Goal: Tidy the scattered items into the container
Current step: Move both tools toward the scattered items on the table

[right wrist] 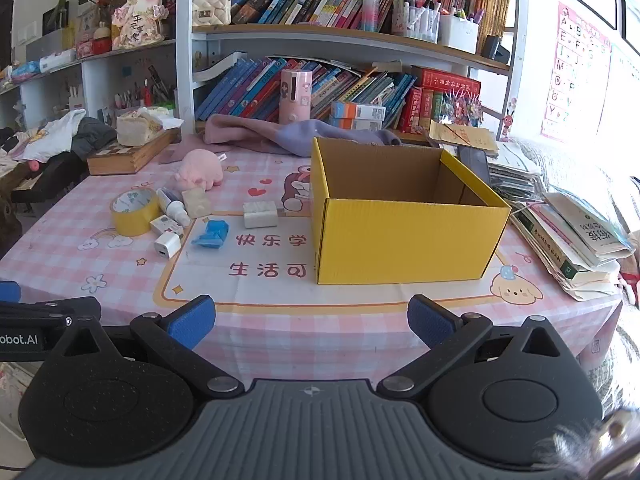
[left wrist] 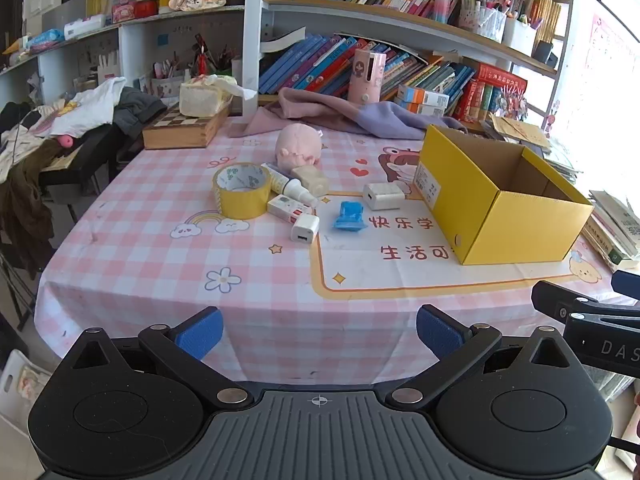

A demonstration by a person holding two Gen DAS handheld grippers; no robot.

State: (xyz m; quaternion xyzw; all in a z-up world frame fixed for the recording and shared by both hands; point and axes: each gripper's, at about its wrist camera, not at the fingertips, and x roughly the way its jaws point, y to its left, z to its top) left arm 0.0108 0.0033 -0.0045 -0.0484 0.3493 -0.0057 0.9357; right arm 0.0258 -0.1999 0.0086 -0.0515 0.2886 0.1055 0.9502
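Left wrist view — my left gripper (left wrist: 319,334) hanging spread, my right gripper (right wrist: 311,322) gaping too, tape (left wrist: 241,191) sitting apart from the box (left wrist: 516,226).

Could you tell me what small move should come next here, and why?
Probably advance the right hand-held gripper, open and holding nothing, toward the large white charger. It lies nearest the yellow box, apart from the clustered items, and the box looks empty.

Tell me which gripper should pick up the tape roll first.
Left, probably. The tape roll lies almost straight ahead of the open left gripper; the right gripper faces the yellow box, tape far leftward.
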